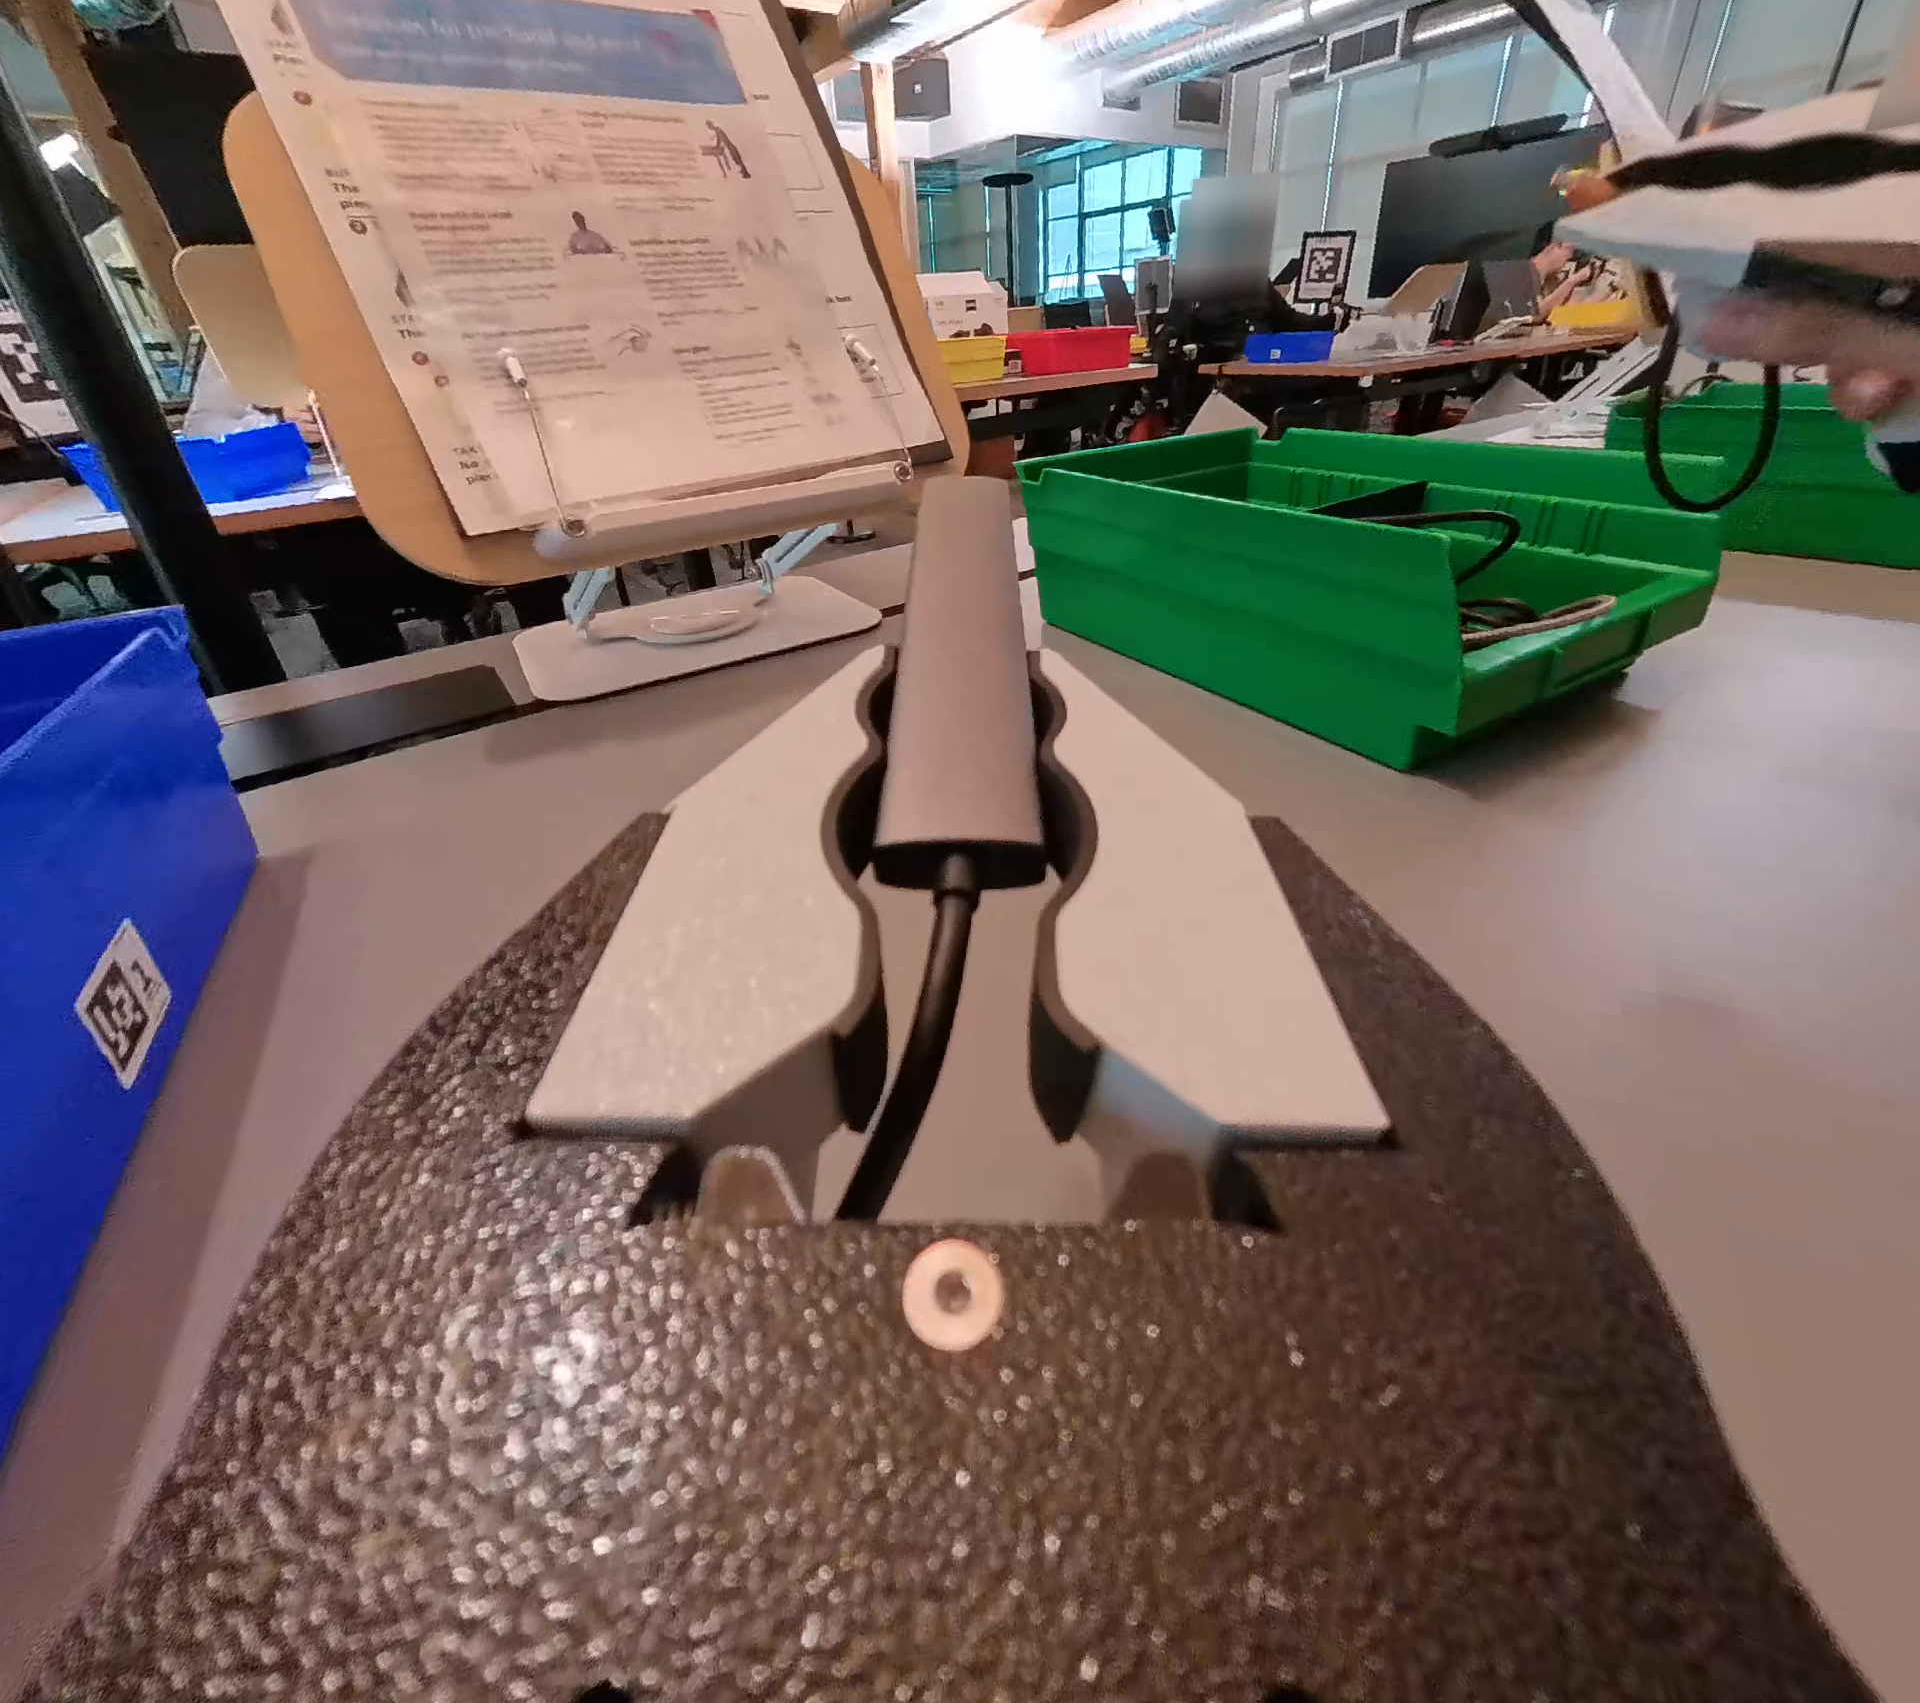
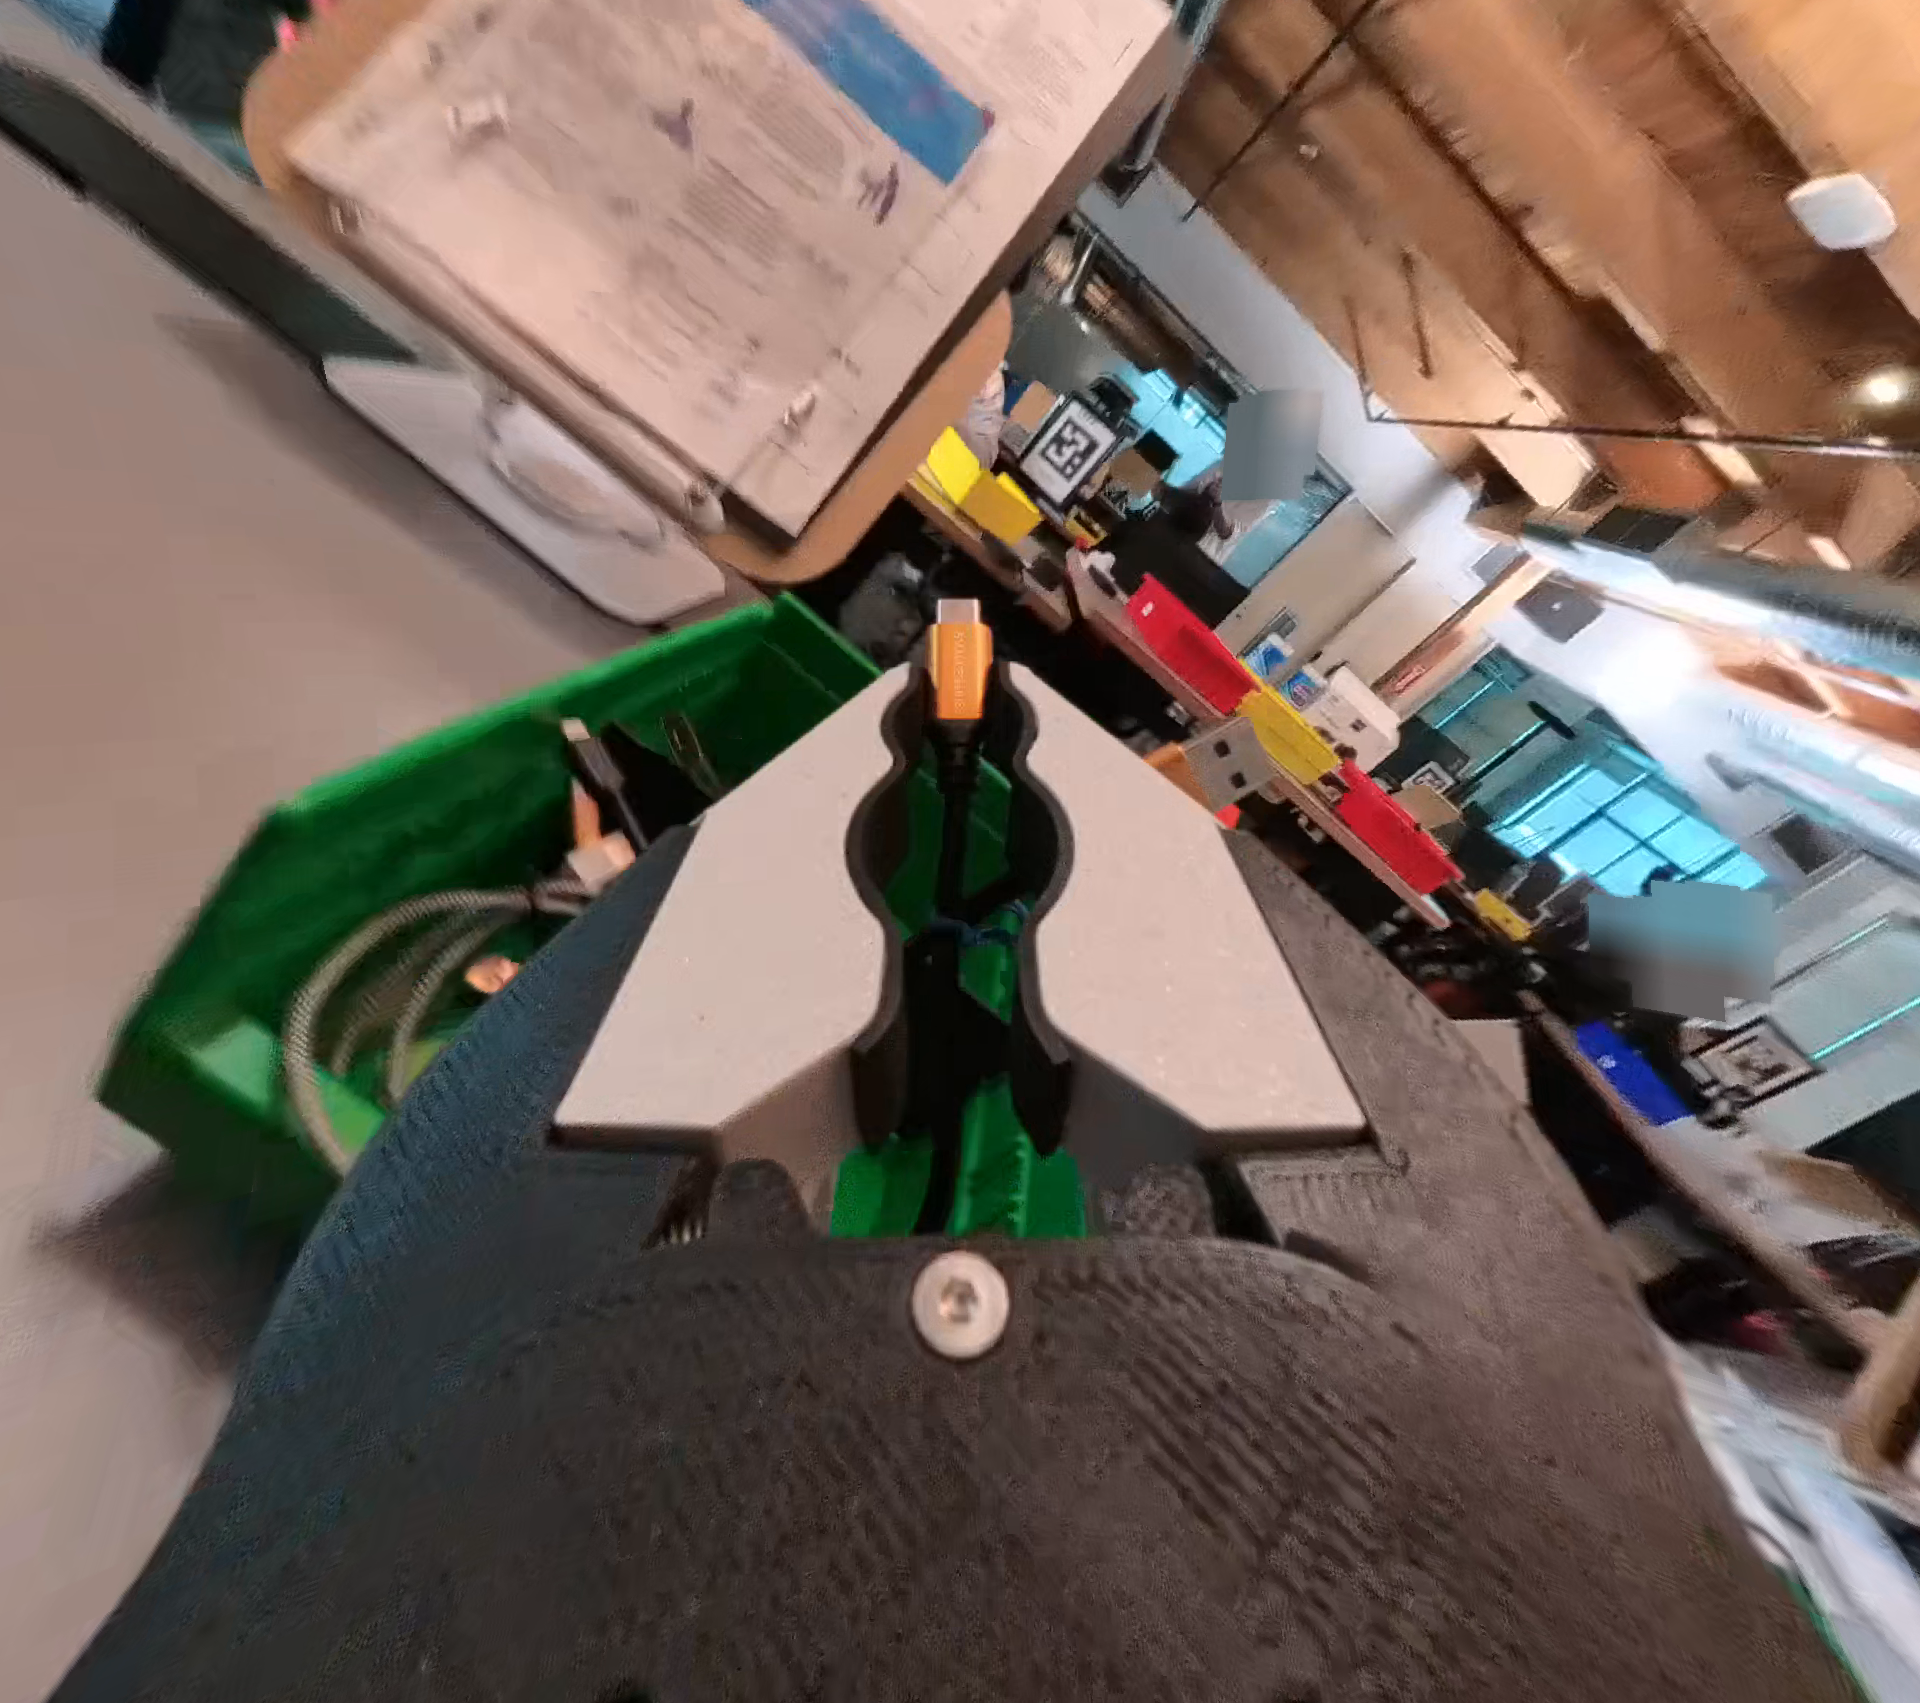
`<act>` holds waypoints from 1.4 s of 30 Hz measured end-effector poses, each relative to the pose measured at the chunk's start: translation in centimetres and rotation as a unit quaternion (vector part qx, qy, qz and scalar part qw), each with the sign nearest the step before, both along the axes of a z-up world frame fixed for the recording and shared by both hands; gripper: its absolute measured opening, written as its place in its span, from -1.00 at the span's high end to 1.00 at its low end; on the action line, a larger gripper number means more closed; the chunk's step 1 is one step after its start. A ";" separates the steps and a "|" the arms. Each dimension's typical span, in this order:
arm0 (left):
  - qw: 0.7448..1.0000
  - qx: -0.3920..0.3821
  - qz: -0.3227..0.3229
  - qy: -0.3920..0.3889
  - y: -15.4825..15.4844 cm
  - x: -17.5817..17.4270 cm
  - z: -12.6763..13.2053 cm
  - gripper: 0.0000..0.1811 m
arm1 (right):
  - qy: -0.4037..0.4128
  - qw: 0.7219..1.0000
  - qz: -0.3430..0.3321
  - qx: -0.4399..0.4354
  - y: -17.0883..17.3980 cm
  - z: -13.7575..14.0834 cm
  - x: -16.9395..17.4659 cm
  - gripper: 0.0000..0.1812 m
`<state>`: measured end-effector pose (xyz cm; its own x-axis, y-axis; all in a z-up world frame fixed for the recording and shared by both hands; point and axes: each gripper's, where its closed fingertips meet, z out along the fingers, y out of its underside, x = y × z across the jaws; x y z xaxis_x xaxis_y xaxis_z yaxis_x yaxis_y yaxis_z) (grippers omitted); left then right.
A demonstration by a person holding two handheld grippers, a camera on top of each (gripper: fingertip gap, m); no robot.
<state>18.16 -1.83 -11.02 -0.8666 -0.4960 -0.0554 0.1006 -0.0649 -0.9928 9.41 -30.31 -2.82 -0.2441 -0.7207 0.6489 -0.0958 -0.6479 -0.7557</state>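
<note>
My left gripper [image 1: 957, 718] is shut on a slim grey bar-shaped hub [image 1: 958, 614]. The hub points forward above the grey table [image 1: 1558, 978], and its black cable [image 1: 925, 1009] runs back between the fingers. My right gripper [image 2: 961, 718] is shut on a black cable just behind its orange plug [image 2: 961, 661], whose silver tip points forward. It is tilted above a green bin [image 2: 416, 832]. A silver flat plug [image 2: 1221, 765] shows beside the right finger. In the left wrist view the right gripper [image 1: 1621, 209] is blurred at the upper right, with a black cable loop [image 1: 1714, 448] hanging under it.
A wooden document stand with printed sheets [image 1: 540, 199] stands behind the hub. A blue bin [image 1: 104, 926] is at the left. A green bin [image 1: 1299, 614] holding cables is at the right, with another green bin [image 1: 1818, 469] behind it. A braided cable [image 2: 343, 978] lies coiled in the bin.
</note>
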 end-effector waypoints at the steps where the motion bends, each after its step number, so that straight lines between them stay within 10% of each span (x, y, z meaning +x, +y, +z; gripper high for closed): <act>1: 1.000 0.002 0.001 -0.001 0.0 0.0 -0.1 0.77 | 0.023 1.000 0.000 -0.013 -0.5 -1.1 0.6 0.88; 8: 1.000 0.023 -0.006 -0.021 -0.6 -0.5 -0.3 0.77 | 0.153 0.985 0.049 -0.054 1.4 -8.4 4.1 0.66; 16: 0.999 0.025 -0.014 -0.019 -0.8 -0.7 -0.4 0.77 | 0.095 0.973 0.164 0.128 4.6 -3.8 1.2 0.50; 20: 0.997 0.008 -0.069 -0.024 -1.5 -2.2 0.0 0.77 | 0.109 0.882 0.310 0.337 11.0 -2.7 0.3 0.28; 27: 0.972 -0.021 -0.203 -0.116 -2.6 -7.5 1.5 0.77 | 0.289 0.572 0.496 0.586 22.5 -6.2 -0.6 0.17; 33: 0.939 0.044 -0.256 -0.226 -3.8 -11.0 0.0 0.77 | 0.375 0.516 0.533 0.556 26.1 -7.8 -2.9 0.31; 42: 0.914 0.102 -0.266 -0.289 -4.8 -12.7 -1.8 0.77 | 0.427 0.516 0.542 0.508 26.5 -9.4 -4.8 0.91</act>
